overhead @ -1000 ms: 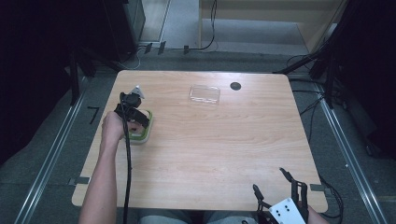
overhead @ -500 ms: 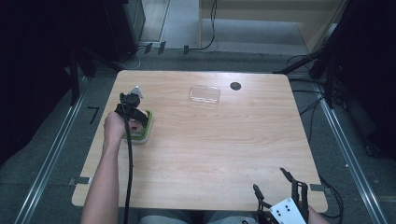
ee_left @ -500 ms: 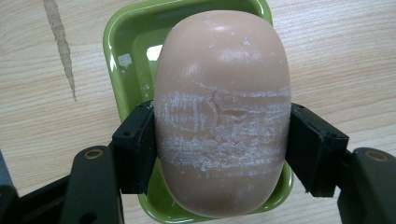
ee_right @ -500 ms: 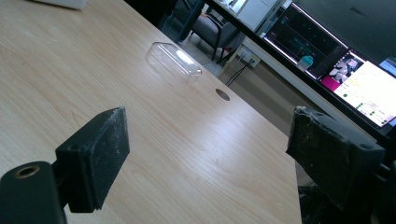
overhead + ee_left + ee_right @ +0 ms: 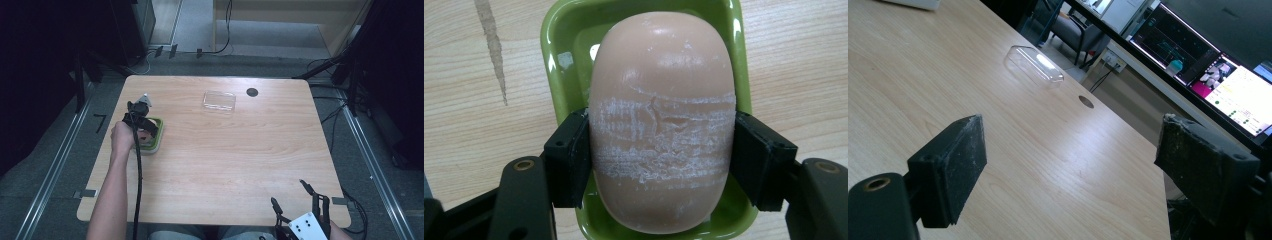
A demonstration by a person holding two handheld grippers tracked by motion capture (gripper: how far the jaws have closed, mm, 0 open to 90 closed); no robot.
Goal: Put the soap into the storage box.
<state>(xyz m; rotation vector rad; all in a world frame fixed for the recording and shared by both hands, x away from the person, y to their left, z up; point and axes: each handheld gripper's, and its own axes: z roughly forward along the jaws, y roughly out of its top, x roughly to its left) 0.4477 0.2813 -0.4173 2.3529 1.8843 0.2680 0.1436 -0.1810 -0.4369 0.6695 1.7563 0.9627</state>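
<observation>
Left gripper view shows the left gripper [image 5: 663, 155] clamped on a bar of soap [image 5: 663, 125]: one black jaw presses each long flank of the bar, at 9 and 3 o'clock of its outline. The soap's surface carries whitish scuff bands across its middle. Beneath it sits the green soap dish [image 5: 559, 75], whose rim appears at 12, 9 and 3 o'clock around the bar; whether the bar rests on the dish floor or is raised just above it cannot be told.

High view places the left gripper [image 5: 142, 131] and the dish [image 5: 157, 136] at 9 o'clock on the wooden table [image 5: 240, 170], near its left edge. A clear plastic lid [image 5: 219, 101] lies well apart at 12 o'clock, beside a dark round hole [image 5: 252, 92] in the tabletop.

Progress, as a judgement: the soap is at the dish and gripped, so the work appears to be at the seating or lifting stage. The lid is untouched; if it belongs on the dish, that step remains.

Right gripper [image 5: 1068, 165] idles at 5 o'clock on the table edge in the high view [image 5: 300, 215]. Its jaws stand wide apart, holding nothing and touching nothing, with the lid [image 5: 1033, 62] ahead at 12 o'clock.
</observation>
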